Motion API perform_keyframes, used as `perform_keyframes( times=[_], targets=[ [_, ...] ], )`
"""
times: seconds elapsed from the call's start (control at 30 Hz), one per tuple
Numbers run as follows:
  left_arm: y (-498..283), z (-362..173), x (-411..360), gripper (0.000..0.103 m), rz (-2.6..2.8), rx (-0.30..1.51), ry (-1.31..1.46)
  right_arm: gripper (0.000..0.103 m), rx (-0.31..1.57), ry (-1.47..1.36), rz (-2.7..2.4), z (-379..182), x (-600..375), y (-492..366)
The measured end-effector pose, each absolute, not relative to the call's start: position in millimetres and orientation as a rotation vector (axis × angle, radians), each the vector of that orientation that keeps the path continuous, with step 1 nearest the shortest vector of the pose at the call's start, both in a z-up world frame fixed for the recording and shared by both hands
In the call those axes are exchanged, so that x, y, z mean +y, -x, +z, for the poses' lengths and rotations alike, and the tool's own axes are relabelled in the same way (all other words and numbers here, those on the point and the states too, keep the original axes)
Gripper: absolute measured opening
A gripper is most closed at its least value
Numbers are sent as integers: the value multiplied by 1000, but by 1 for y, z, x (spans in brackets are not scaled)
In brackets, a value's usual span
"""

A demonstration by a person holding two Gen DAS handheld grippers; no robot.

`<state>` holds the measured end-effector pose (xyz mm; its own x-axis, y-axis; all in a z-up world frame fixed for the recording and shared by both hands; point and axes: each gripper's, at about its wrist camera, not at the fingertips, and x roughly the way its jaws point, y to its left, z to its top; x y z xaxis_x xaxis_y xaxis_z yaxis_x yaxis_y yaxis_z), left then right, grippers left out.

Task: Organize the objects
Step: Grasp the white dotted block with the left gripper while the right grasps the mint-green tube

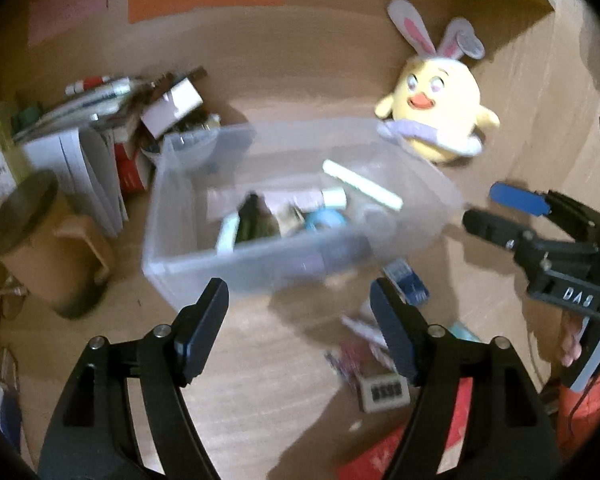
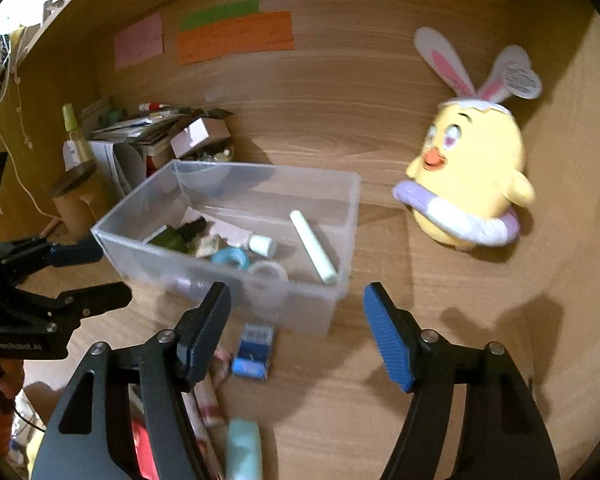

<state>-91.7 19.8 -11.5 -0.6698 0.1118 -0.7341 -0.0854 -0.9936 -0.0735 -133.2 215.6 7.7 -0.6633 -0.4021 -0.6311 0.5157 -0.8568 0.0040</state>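
Observation:
A clear plastic bin (image 1: 180, 264) (image 2: 340, 216) stands on the wooden desk and holds several small items: a pale green stick (image 2: 313, 246), a blue tape roll (image 2: 230, 258), a dark bottle (image 2: 176, 236). Loose items lie in front of the bin: a blue box (image 2: 253, 350) (image 1: 405, 280), a pale teal tube (image 2: 242, 448), pink wrappers (image 1: 360, 328). My left gripper (image 1: 300, 320) is open and empty just in front of the bin. My right gripper (image 2: 296, 332) is open and empty above the blue box; it shows in the left wrist view (image 1: 496, 208).
A yellow chick plush with bunny ears (image 2: 472, 176) (image 1: 440, 108) stands against the back right. A pile of papers, pens and boxes (image 1: 100, 120) and a brown cup (image 1: 48, 240) sit at the left. Coloured notes (image 2: 236, 36) hang on the back panel.

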Motion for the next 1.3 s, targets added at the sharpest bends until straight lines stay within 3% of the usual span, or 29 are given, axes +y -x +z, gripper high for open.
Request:
perform_keyframes(
  times=[0.53, 1.1, 1.3],
  targets=[
    [62, -59, 39, 73, 2632, -57, 1397, 65, 311, -1068, -2387, -52, 246, 82],
    [58, -64, 34, 75, 2635, -99, 1416, 65, 190, -1139, -2331, -60, 259, 88],
    [53, -67, 43, 75, 2601, -92, 1421, 65, 225, -1123, -2290, -63, 246, 82]
  ],
)
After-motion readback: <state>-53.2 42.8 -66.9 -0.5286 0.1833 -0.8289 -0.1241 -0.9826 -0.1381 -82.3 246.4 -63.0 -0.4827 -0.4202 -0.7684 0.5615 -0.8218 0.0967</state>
